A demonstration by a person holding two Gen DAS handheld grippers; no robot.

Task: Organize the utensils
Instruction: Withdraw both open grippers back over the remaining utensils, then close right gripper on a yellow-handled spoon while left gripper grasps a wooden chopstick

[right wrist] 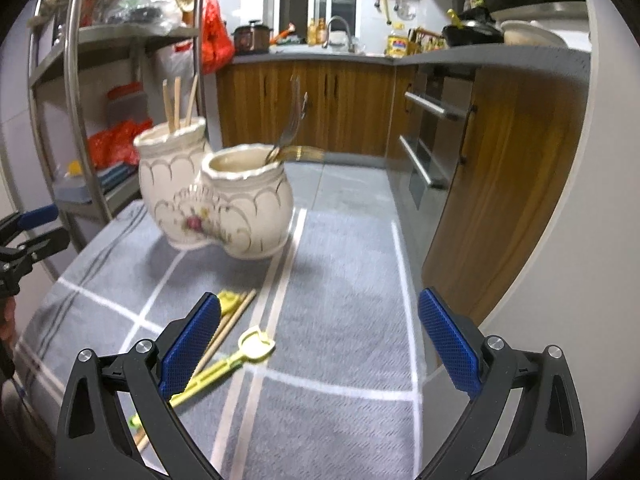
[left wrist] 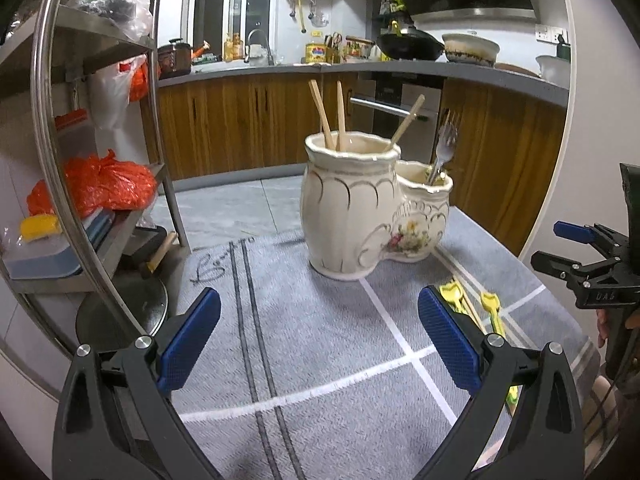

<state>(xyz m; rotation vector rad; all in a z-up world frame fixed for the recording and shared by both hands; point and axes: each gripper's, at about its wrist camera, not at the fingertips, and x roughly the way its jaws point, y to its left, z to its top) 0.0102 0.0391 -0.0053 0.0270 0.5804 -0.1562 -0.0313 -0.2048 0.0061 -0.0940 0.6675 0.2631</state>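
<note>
Clearly both grippers, left [left wrist: 319,337] and right [right wrist: 319,337], had jaws released and empty, so a hasty grab could scatter the chopsticks [right wrist: 228,326] beside the holder [right wrist: 218,196]

Your left gripper's [left wrist: 319,338] right finger hides part of the yellow utensils [left wrist: 490,305] and chopstick [right wrist: 229,326], whose lower ends vanish behind your right gripper's [right wrist: 319,338] left finger.

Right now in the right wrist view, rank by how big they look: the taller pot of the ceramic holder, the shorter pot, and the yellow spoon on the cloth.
1-2. Shorter pot and taller pot: they look alike; the shorter one sits nearer the camera, so unranked.
3. Yellow spoon: long but thin, smallest.
</note>
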